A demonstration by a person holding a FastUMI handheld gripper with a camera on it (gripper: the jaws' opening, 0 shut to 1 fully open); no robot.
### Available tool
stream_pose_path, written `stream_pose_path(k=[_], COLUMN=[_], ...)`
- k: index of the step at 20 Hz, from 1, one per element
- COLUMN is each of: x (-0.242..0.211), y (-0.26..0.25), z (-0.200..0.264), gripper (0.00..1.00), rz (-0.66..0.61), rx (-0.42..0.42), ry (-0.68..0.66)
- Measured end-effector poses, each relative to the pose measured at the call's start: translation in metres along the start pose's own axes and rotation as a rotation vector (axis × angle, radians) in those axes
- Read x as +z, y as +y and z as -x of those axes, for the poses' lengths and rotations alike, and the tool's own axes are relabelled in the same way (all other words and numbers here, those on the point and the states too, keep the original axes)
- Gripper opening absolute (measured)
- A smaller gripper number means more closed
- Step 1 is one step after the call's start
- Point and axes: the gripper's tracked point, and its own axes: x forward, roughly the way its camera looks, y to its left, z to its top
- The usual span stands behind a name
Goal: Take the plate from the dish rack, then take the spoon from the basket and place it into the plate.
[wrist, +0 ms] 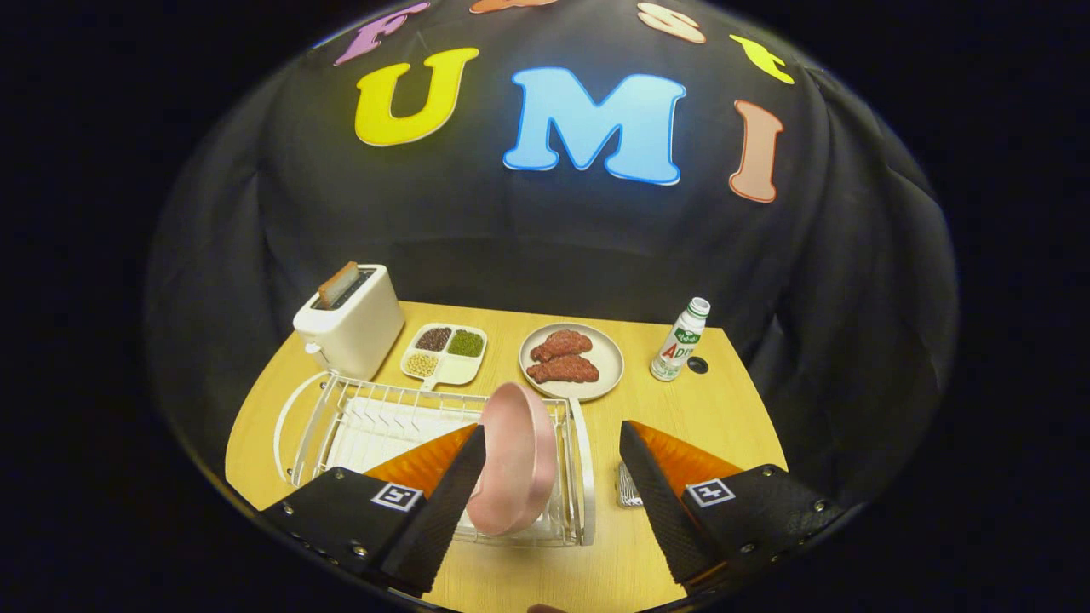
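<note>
Table: wooden table [681, 409], black cloth behind.
Plate: pink plate [513, 460] on edge in white dish rack [341, 417], not taken.
Gripper [552, 477]: fingers wide apart, plate between them, nearer the left finger.
Left: lifting plate, then spoon; basket barely seen.

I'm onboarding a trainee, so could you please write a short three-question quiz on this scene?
1. True or false: the tongs are shut on the pink plate.
2. What does the pink plate stand in? A) rack B) toaster C) tray
3. What lies on the grey plate beyond the rack?

Key: 1. False: the tongs are open, the plate on edge between the fingers. 2. A. 3. Two pieces of meat.
</note>
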Motion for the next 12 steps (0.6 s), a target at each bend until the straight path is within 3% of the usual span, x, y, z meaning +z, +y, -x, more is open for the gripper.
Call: stream_pose_path(k=[4, 9, 12], x=[-0.014, -0.032, -0.037], y=[-0.003, -0.010, -0.011], z=[-0.031, -0.061, -0.069], gripper=[0.96, 0.85, 0.56], rz=[0.007, 0.004, -0.003], rx=[-0.068, -0.164, -0.203], ry=[0.068, 0.138, 0.152])
